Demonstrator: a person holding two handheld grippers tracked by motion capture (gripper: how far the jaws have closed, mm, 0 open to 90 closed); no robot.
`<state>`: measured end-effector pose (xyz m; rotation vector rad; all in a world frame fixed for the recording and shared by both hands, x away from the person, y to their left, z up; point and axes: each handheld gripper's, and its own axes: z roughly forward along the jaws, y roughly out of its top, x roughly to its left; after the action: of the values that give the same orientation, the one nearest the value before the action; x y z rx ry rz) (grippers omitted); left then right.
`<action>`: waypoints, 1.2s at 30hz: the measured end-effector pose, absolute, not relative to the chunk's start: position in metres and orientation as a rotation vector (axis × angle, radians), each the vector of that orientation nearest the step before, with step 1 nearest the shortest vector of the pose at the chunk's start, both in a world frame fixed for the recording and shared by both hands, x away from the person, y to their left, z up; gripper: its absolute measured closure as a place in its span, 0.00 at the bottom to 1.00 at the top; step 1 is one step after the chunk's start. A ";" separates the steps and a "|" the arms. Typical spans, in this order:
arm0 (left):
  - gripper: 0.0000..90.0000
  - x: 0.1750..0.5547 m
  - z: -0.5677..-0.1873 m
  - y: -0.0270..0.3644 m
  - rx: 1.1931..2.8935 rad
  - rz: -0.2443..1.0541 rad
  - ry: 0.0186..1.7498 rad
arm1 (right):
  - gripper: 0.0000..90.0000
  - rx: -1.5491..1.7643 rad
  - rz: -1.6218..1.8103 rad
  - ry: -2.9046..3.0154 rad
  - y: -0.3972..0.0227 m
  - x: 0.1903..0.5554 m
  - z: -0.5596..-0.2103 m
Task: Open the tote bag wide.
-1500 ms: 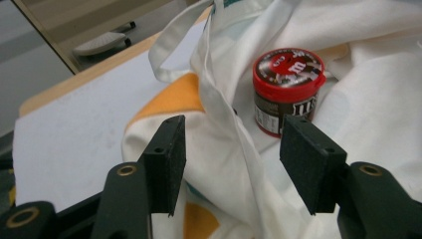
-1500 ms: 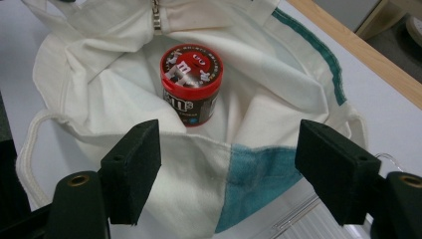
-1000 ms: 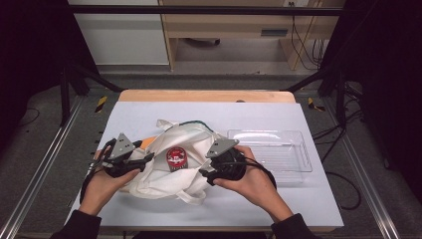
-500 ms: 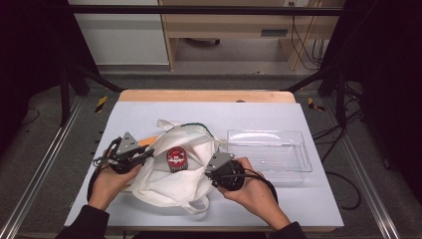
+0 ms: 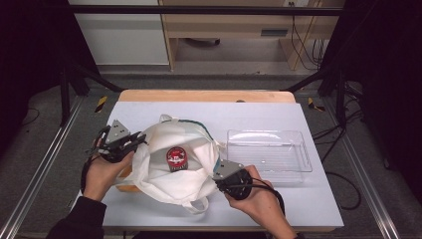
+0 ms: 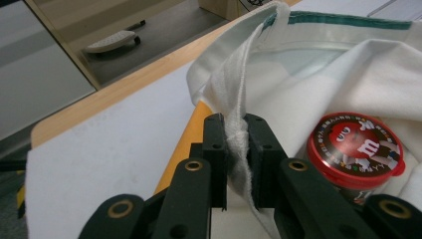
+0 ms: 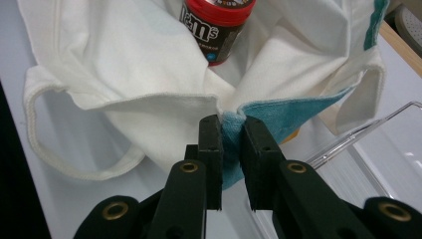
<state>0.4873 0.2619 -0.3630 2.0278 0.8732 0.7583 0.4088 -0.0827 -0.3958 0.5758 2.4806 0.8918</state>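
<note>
While both sets of jaws, just closed, pinch the white bag's [image 5: 171,179] rim, left gripper [image 5: 130,142] and right gripper [image 5: 219,174] flank the red-lidded jar [image 5: 176,158] inside; a clear tray [image 5: 293,149] lies just beside on the table [image 5: 298,204].

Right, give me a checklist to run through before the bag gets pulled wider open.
1. Left gripper shut on the white cloth bag, at its rim: ok.
2. Right gripper shut on the bag's teal-lined edge: ok.
3. Red-lidded brown candy jar visible in the bag's mouth: ok.
4. Clear plastic tray lies beside the bag: ok.
5. How firmly the cloth is gripped: cannot tell.
</note>
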 end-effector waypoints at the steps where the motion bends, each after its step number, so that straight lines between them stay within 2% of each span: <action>1: 0.89 0.488 -0.363 0.262 2.032 0.757 0.875 | 0.89 0.567 0.888 2.483 -0.084 0.407 -0.396; 18: 0.90 0.510 -0.416 0.269 2.073 0.685 0.984 | 0.90 0.661 0.929 2.476 -0.102 0.398 -0.437; 23: 0.90 0.512 -0.428 0.272 2.072 0.668 1.010 | 0.90 0.667 0.926 2.478 -0.104 0.398 -0.440; 36: 0.90 0.515 -0.426 0.282 2.042 0.715 1.044 | 0.90 0.671 0.913 2.484 -0.108 0.395 -0.439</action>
<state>0.5150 0.2820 -0.4263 2.0418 1.0443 0.7145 0.3952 -0.1076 -0.4391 0.6714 2.4837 0.9131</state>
